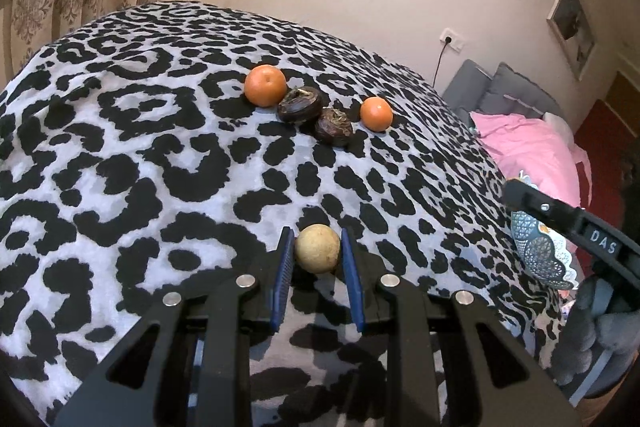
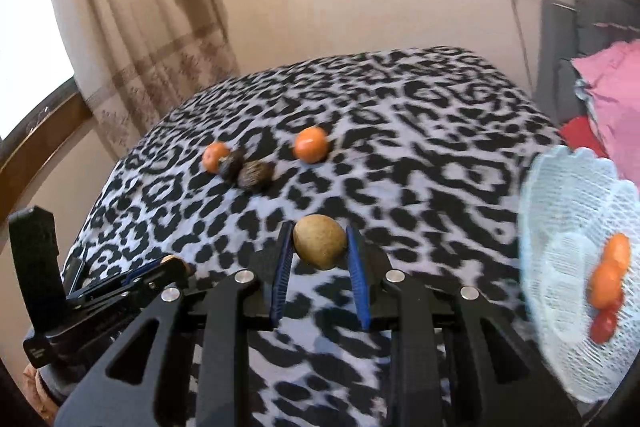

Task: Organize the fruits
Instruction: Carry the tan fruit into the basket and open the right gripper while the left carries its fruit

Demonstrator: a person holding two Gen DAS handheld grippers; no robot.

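Observation:
My left gripper (image 1: 317,251) is shut on a small round tan fruit (image 1: 317,247) just above the leopard-print cloth (image 1: 120,155). My right gripper (image 2: 320,247) is shut on a larger tan-brown fruit (image 2: 319,241), lifted over the cloth (image 2: 420,155). Farther back lie two oranges (image 1: 265,85) (image 1: 376,113) and two dark wrinkled fruits (image 1: 300,105) (image 1: 333,127); they also show in the right wrist view, oranges (image 2: 311,144) (image 2: 215,155) and dark fruits (image 2: 256,175). A white lace-pattern bowl (image 2: 560,227) at the right holds orange and red fruits (image 2: 606,277).
The bowl's edge (image 1: 540,251) shows at the right of the left wrist view behind the other gripper's arm (image 1: 576,223). A pink blanket (image 1: 532,151) and grey cushions lie beyond the table's right edge. Curtains hang at the left.

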